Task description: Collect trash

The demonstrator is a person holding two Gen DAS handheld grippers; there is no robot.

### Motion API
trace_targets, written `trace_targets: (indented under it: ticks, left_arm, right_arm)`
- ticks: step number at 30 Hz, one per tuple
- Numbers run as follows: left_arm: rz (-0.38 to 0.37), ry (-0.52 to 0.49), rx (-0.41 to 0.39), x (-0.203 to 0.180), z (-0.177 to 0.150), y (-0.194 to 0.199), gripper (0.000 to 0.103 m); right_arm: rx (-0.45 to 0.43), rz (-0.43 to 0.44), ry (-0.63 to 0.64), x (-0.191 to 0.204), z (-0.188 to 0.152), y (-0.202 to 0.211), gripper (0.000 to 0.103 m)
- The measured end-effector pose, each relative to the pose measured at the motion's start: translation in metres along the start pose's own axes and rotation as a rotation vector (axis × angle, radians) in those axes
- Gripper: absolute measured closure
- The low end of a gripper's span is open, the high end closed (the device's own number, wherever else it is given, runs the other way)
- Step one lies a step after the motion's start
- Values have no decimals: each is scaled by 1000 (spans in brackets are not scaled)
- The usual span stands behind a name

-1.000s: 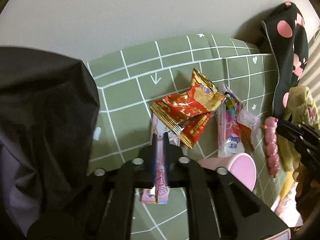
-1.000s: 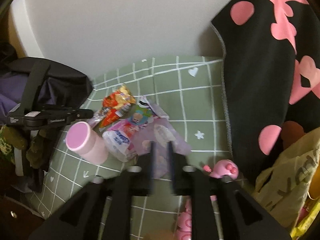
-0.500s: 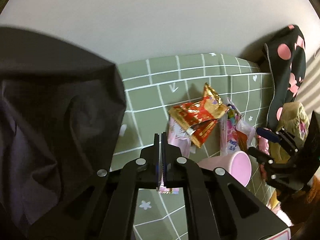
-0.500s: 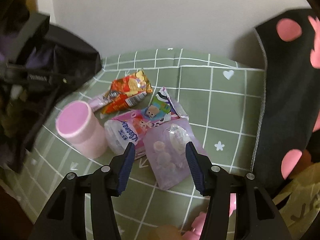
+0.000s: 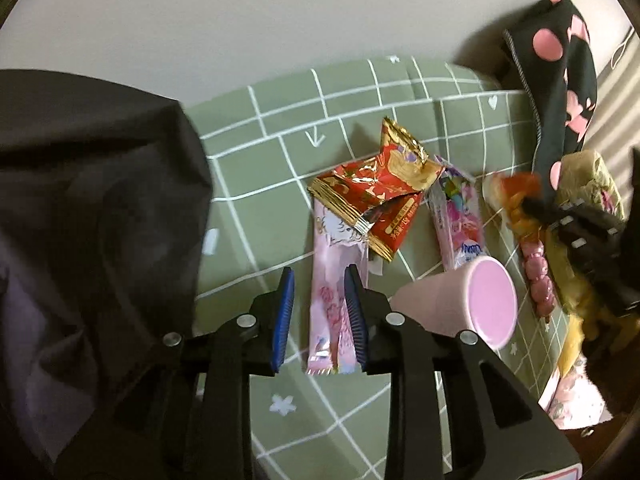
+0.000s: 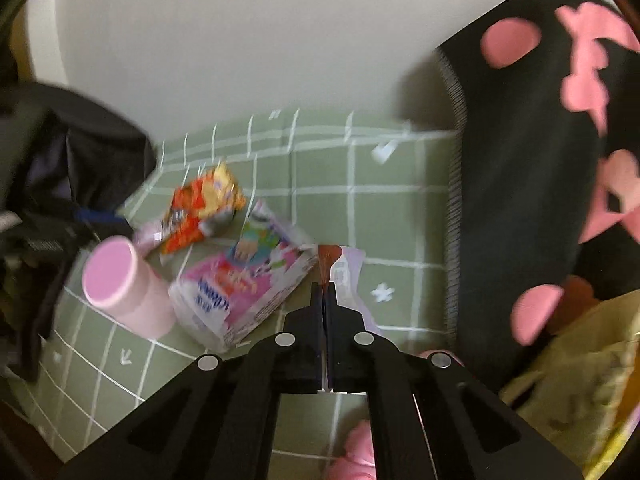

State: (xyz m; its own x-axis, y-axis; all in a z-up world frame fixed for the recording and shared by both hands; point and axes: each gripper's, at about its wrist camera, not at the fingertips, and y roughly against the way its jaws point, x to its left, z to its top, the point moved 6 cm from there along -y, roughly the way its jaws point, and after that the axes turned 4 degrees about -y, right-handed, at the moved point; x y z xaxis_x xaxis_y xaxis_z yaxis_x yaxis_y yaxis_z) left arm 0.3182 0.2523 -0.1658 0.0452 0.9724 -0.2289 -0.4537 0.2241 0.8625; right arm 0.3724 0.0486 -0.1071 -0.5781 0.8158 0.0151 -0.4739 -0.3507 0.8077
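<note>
My left gripper (image 5: 319,276) hovers over the green gridded mat (image 5: 260,152). Its jaws are opening, and a long pale pink wrapper (image 5: 334,240) lies between the blue pads (image 5: 282,320), no longer pinched. On the wrapper's far end rests a red and gold wrapper (image 5: 380,196). My right gripper (image 6: 325,286) is shut on the edge of a lilac packet (image 6: 352,272). That packet lies beside a pink tissue pack (image 6: 240,296). In the left wrist view my right gripper (image 5: 536,204) shows blurred at the right edge.
A pink cup (image 5: 480,304) lies on its side by the wrappers. A black bag (image 5: 92,220) fills the left side. Black cloth with pink spots (image 6: 540,160) and a yellowish plastic bag (image 6: 580,360) crowd the right. A string of pink beads (image 5: 540,284) lies near the cup.
My left jaws, pinched on the pale pink wrapper before, have parted from it. My right jaws stood wide over the lilac packet half a second ago and have shut on it.
</note>
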Motion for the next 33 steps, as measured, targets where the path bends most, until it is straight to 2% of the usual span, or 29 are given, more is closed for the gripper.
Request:
trace_targets:
  ticks: [4, 9, 16, 23, 24, 27, 30, 33]
  left_arm:
    - [-14, -20, 21, -3, 4, -10, 77]
    - [-33, -44, 24, -6, 12, -14, 73]
    - [24, -228, 34, -28, 8, -17, 72]
    - [120, -298, 24, -45, -1, -19, 72]
    - [130, -297, 25, -45, 0, -19, 72]
    - [174, -267, 18, -46, 0, -19, 85]
    - [132, -173, 9, -38, 1, -14, 96]
    - [107, -95, -31, -27, 5, 2, 97]
  right_arm:
    - [-42, -21, -42, -12, 12, 22, 100]
    - [-34, -16, -68, -14, 12, 24, 100]
    - [-39, -5, 3, -2, 17, 39, 100]
    - [-42, -21, -15, -11, 20, 42, 100]
    - [-44, -23, -16, -12, 20, 43, 100]
    - [-52, -29, -16, -14, 19, 49, 100]
    - [-70, -35, -21, -14, 21, 58, 100]
    - [-107, -36, -31, -14, 25, 70, 100]
